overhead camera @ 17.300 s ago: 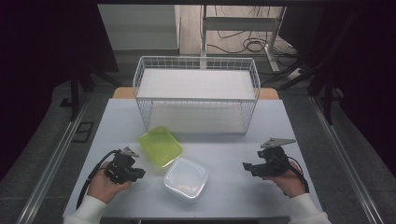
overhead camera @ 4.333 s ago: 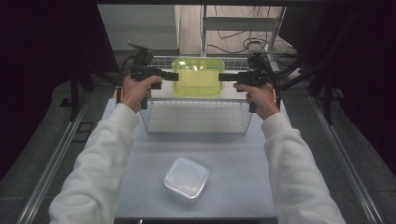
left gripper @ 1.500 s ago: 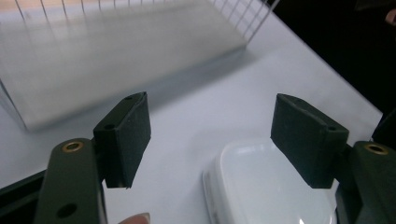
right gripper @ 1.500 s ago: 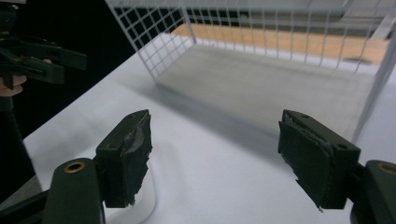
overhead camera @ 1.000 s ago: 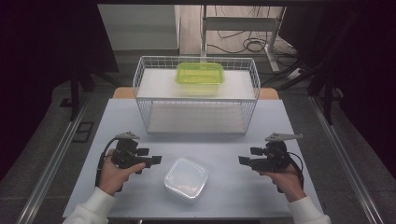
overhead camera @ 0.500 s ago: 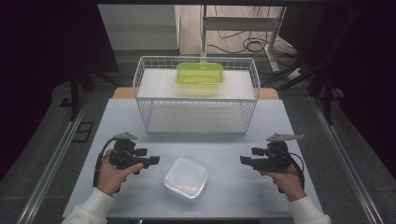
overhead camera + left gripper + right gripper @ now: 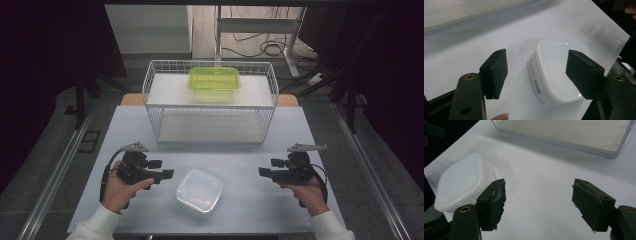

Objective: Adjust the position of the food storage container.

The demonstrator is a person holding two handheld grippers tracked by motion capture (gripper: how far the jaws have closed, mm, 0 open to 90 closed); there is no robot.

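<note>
Two claws, left claw (image 7: 168,174) and right claw (image 7: 264,172), gape empty (left just narrowing) flanking the white container (image 7: 199,192) near the counter's (image 7: 300,135) front edge.

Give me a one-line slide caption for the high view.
Green container sits on the wire rack's top shelf; both open grippers, left and right, flank the white container on the table.

Green container (image 7: 214,79) has left the counter and now sits on the wire basket's (image 7: 210,107) top. Both hands are back down, and the left tool (image 7: 167,174) noses closer to the clear container (image 7: 199,192), jaws just narrowing, nothing gripped.
</note>
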